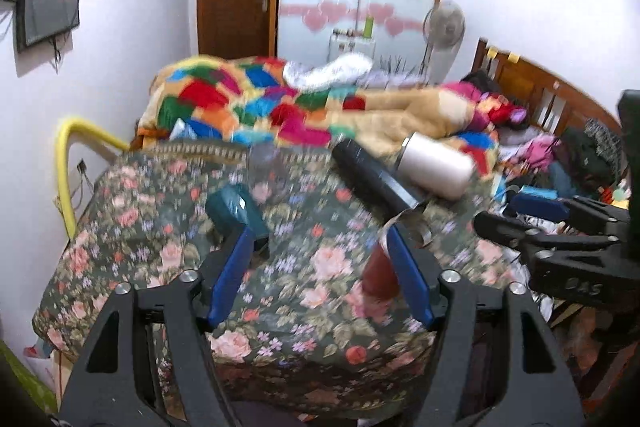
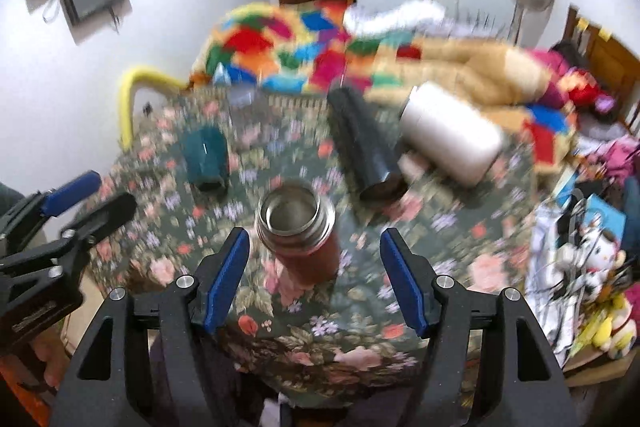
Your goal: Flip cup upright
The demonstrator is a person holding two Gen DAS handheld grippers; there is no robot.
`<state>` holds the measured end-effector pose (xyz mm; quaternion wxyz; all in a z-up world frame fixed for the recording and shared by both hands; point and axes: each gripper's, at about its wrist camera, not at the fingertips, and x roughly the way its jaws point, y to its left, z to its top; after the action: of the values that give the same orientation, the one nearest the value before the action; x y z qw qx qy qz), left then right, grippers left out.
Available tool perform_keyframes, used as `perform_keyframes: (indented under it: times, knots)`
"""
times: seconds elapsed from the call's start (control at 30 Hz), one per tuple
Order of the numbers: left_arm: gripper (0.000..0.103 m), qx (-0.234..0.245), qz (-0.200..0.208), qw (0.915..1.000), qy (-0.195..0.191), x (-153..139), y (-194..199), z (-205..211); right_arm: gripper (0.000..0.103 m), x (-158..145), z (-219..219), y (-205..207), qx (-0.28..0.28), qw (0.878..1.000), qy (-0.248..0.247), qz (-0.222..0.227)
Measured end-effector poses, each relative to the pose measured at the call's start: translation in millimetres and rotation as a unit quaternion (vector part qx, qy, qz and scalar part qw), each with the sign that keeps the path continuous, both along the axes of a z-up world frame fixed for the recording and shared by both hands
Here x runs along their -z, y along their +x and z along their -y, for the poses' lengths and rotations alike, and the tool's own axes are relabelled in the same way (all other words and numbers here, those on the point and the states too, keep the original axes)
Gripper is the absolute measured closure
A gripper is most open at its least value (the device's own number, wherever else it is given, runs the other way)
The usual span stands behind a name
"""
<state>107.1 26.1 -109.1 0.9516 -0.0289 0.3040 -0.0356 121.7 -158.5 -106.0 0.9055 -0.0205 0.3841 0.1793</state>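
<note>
A red metal flask cup [image 2: 306, 241] stands upright on the floral cloth, steel mouth up, between and just ahead of my right gripper's [image 2: 316, 247] open blue fingers; nothing touches it. In the left wrist view the same cup [image 1: 380, 273] shows partly behind my left gripper's right finger. My left gripper [image 1: 322, 241] is open and empty. A teal cup [image 2: 206, 159] lies on its side to the left. A black flask [image 2: 366, 149] and a white flask [image 2: 452, 135] lie on their sides behind. The frames are motion-blurred.
The floral cloth [image 2: 312, 339] covers a small table. A clear glass [image 1: 266, 163] stands at the back. Behind is a bed with a colourful quilt [image 1: 256, 95]. Toys and clutter [image 2: 592, 267] lie at the right; a yellow pipe [image 1: 64, 171] at the left.
</note>
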Motion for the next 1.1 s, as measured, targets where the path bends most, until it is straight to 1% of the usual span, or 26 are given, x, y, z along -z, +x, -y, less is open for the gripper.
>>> perform_keyframes:
  times: [0.07, 0.17, 0.23, 0.3, 0.37, 0.4, 0.43, 0.53, 0.57, 0.6, 0.67, 0.7, 0.73, 0.87, 1.1]
  knots:
    - [0.031, 0.006, 0.030, 0.9995, -0.007, -21, -15, 4, 0.039, -26, 9, -19, 0.005, 0.999, 0.011, 0.046]
    - [0.028, 0.011, 0.081, 0.9966, -0.009, -51, -40, 11, 0.038, -63, 21, -50, 0.015, 0.992, 0.032, 0.117]
    - [0.021, 0.007, 0.117, 0.9930, -0.011, -69, -58, 14, 0.035, -84, 28, -71, 0.023, 0.985, 0.048, 0.162]
    - [0.020, 0.006, 0.151, 0.9884, -0.013, -85, -78, 15, 0.031, -100, 34, -91, 0.032, 0.977, 0.062, 0.202]
    - [0.018, 0.005, 0.178, 0.9840, -0.008, -97, -94, 19, 0.027, -111, 37, -109, 0.040, 0.968, 0.068, 0.238]
    - [0.015, 0.000, 0.192, 0.9814, -0.003, -101, -103, 21, 0.025, -116, 37, -118, 0.045, 0.963, 0.071, 0.254]
    - [0.012, -0.005, 0.201, 0.9797, 0.000, -104, -109, 22, 0.023, -119, 36, -125, 0.048, 0.959, 0.073, 0.268]
    - [0.008, -0.019, 0.221, 0.9751, 0.006, -107, -126, 23, 0.017, -122, 31, -140, 0.059, 0.950, 0.071, 0.299]
    - [0.007, -0.022, 0.222, 0.9747, 0.007, -107, -129, 24, 0.017, -121, 30, -142, 0.062, 0.949, 0.069, 0.302]
    - [0.006, -0.023, 0.222, 0.9747, 0.006, -106, -132, 24, 0.014, -121, 27, -145, 0.065, 0.948, 0.066, 0.305]
    - [0.004, -0.026, 0.219, 0.9753, 0.003, -104, -137, 23, 0.008, -117, 25, -147, 0.070, 0.947, 0.064, 0.307]
    - [0.004, -0.027, 0.218, 0.9756, 0.003, -103, -139, 22, 0.002, -115, 24, -147, 0.073, 0.947, 0.064, 0.307]
    - [0.003, -0.030, 0.218, 0.9756, 0.005, -102, -140, 22, 0.000, -114, 25, -148, 0.074, 0.947, 0.065, 0.307]
    - [0.003, -0.038, 0.220, 0.9748, 0.009, -101, -144, 23, 0.000, -114, 29, -152, 0.074, 0.947, 0.059, 0.306]
    - [0.002, -0.037, 0.224, 0.9738, 0.012, -102, -148, 25, 0.000, -110, 36, -157, 0.079, 0.949, 0.060, 0.300]
